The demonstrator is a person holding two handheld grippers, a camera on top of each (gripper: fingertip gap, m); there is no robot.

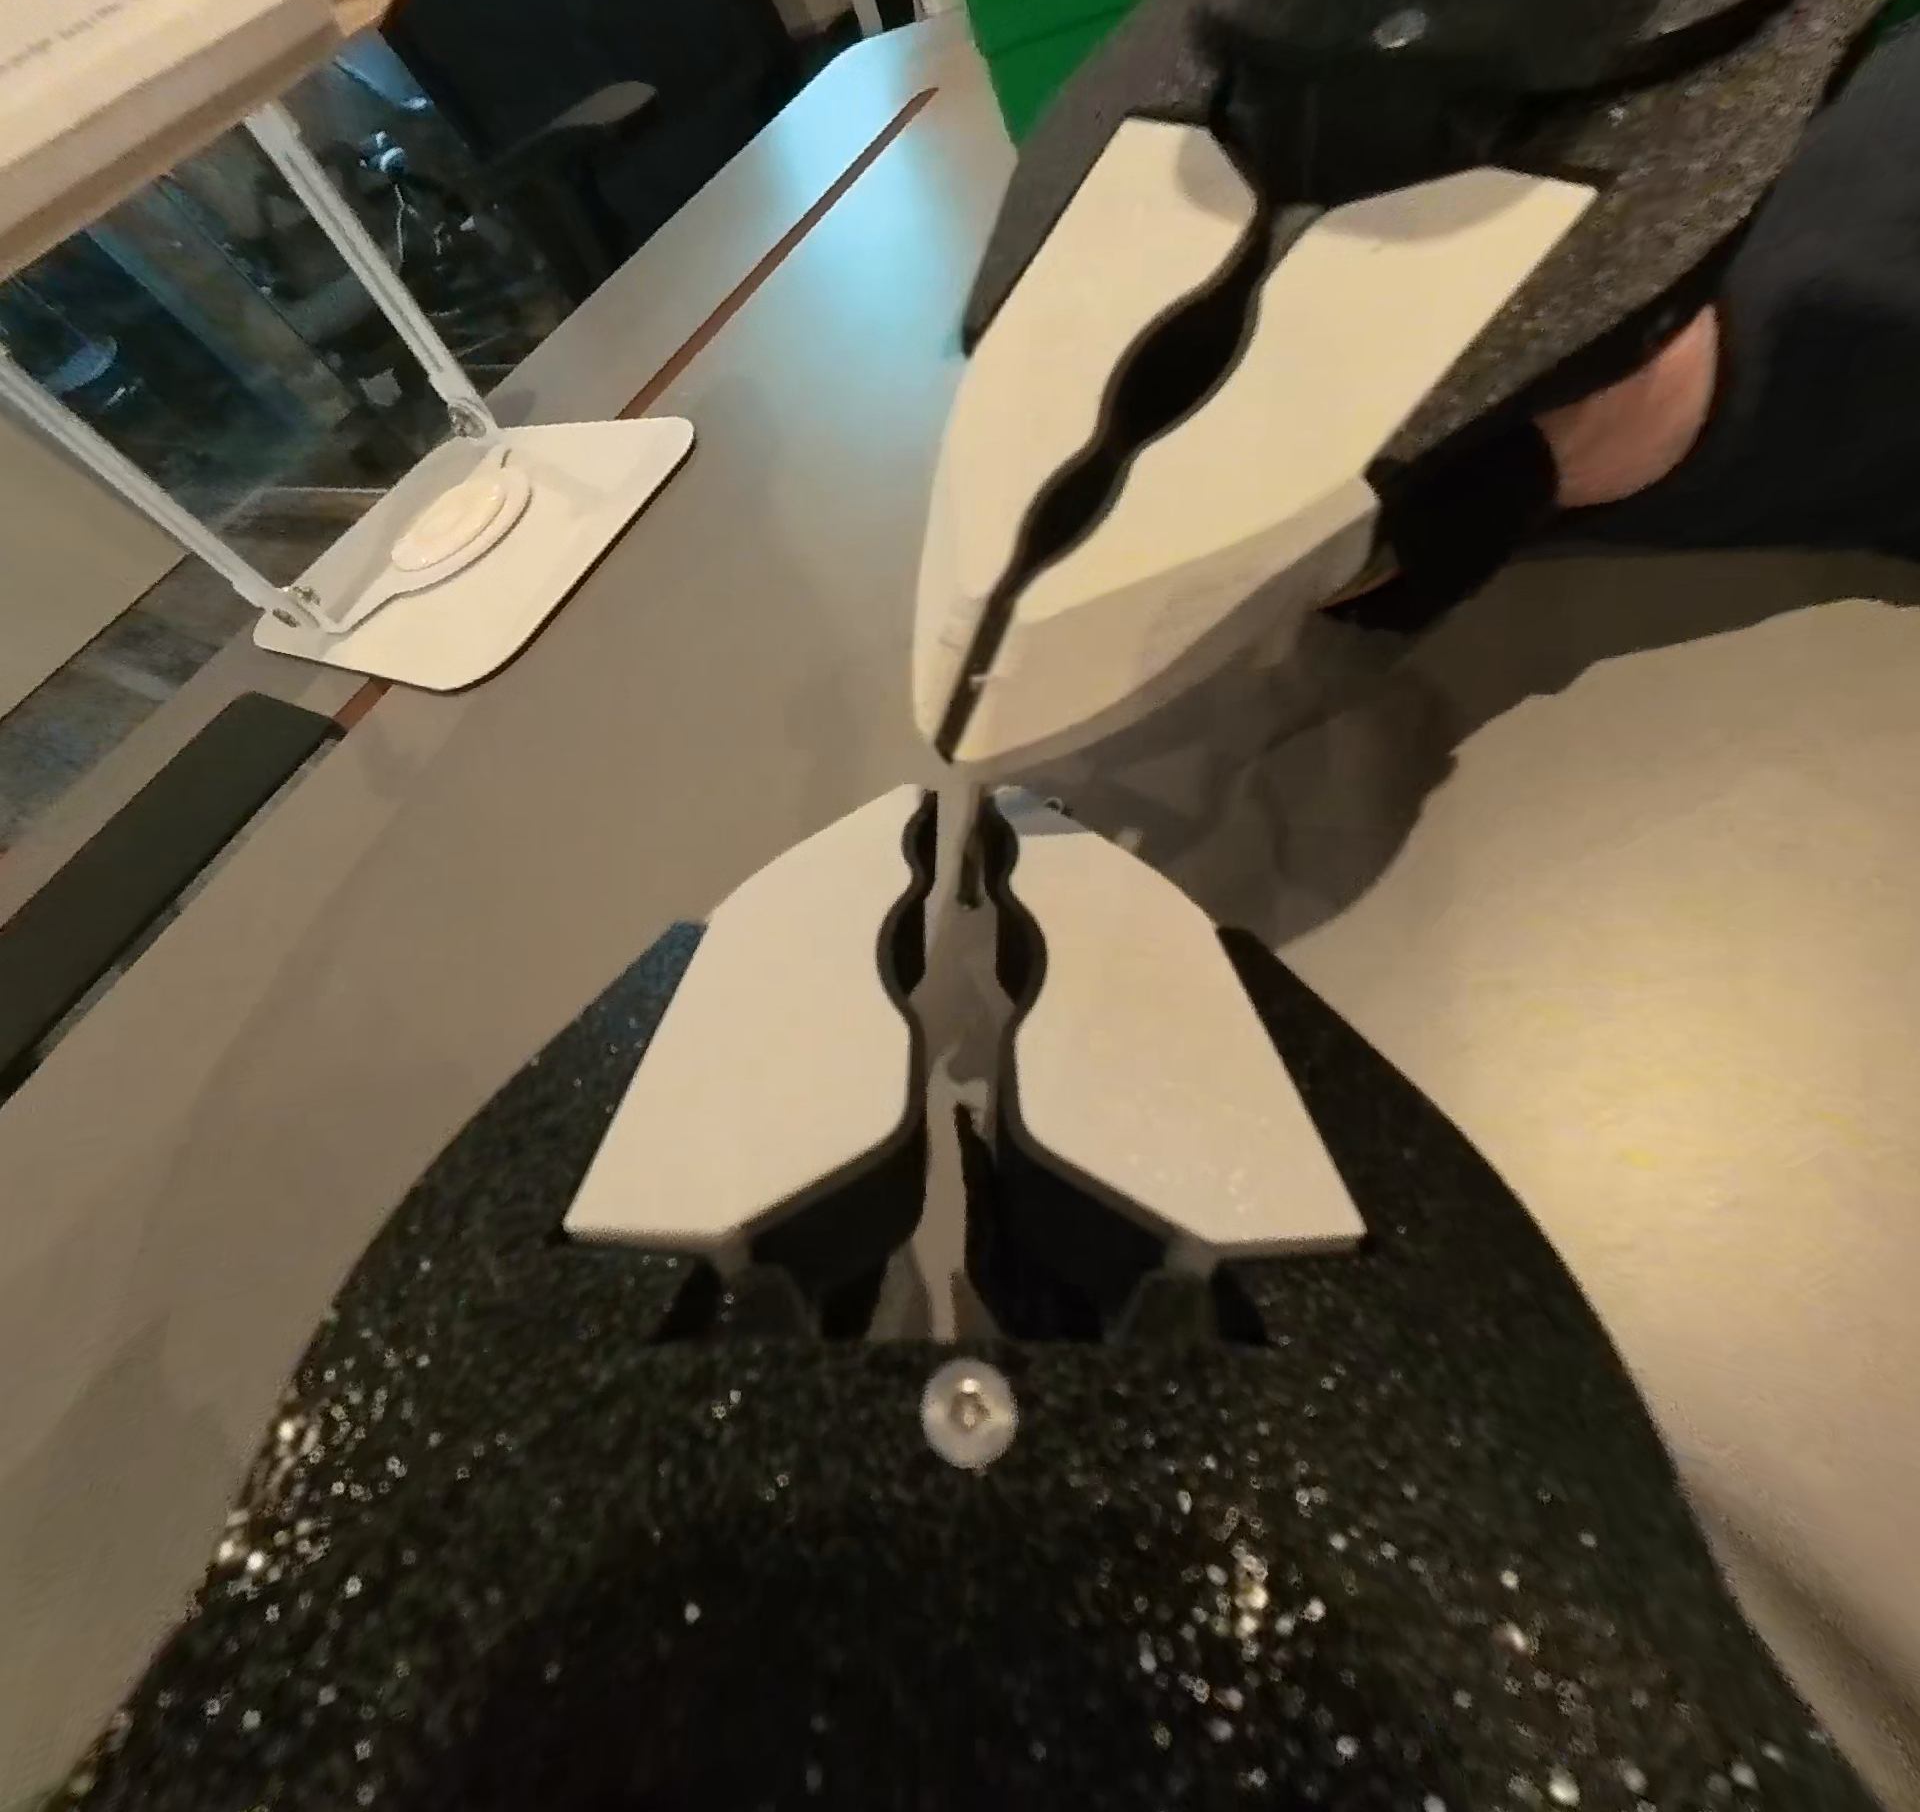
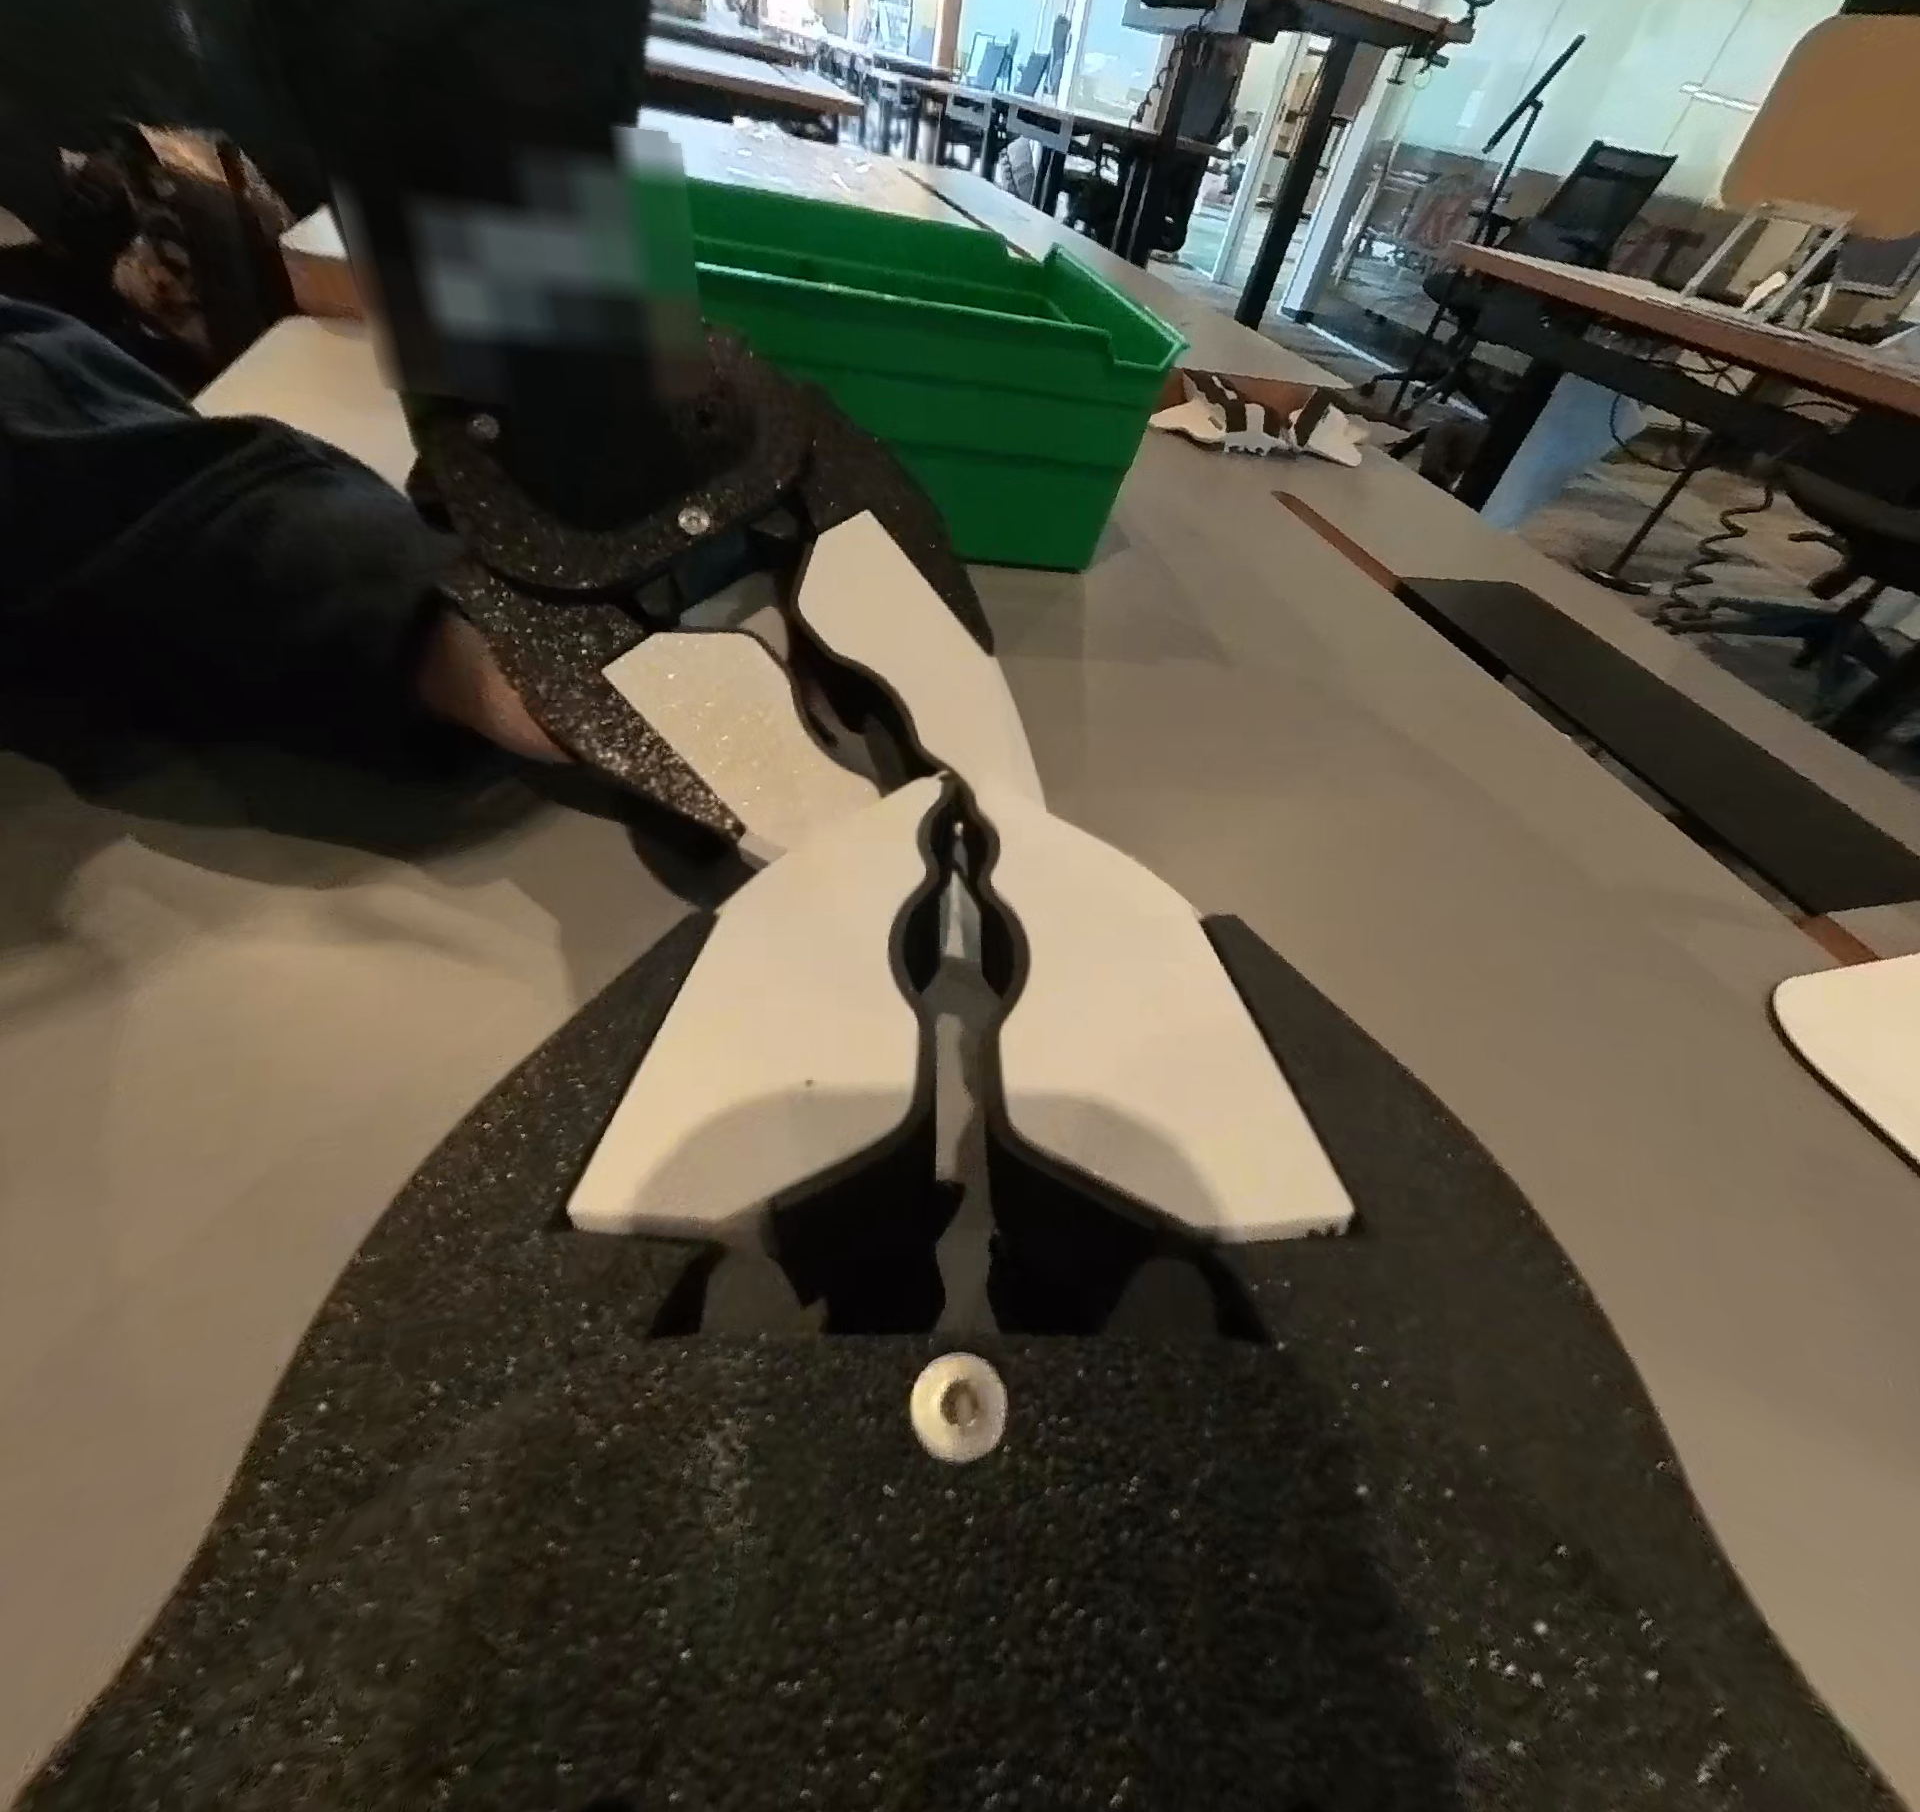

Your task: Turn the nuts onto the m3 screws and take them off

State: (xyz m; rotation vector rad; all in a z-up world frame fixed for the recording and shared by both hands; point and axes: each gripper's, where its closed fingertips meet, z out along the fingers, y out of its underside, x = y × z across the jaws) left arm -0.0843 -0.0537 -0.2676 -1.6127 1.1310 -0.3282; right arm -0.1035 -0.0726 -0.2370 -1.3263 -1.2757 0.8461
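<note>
Left gripper [image 1: 958, 812] and right gripper [image 2: 948, 786] tip-to-tip, narrowed

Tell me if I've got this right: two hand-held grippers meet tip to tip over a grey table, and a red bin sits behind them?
Nearly. The bin is green, not red, as the right wrist view shows. The rest holds: the two hand-held grippers meet tip to tip over the grey table.

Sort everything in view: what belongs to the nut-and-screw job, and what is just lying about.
Job:
- left hand-held gripper, jaws nearly closed
- right hand-held gripper, tips together, meeting the left one's
- thin dark piece between the left tips, possibly a screw; too small to tell

Lying about:
- stacked green bins
- white stand base
- patterned scrap
</note>
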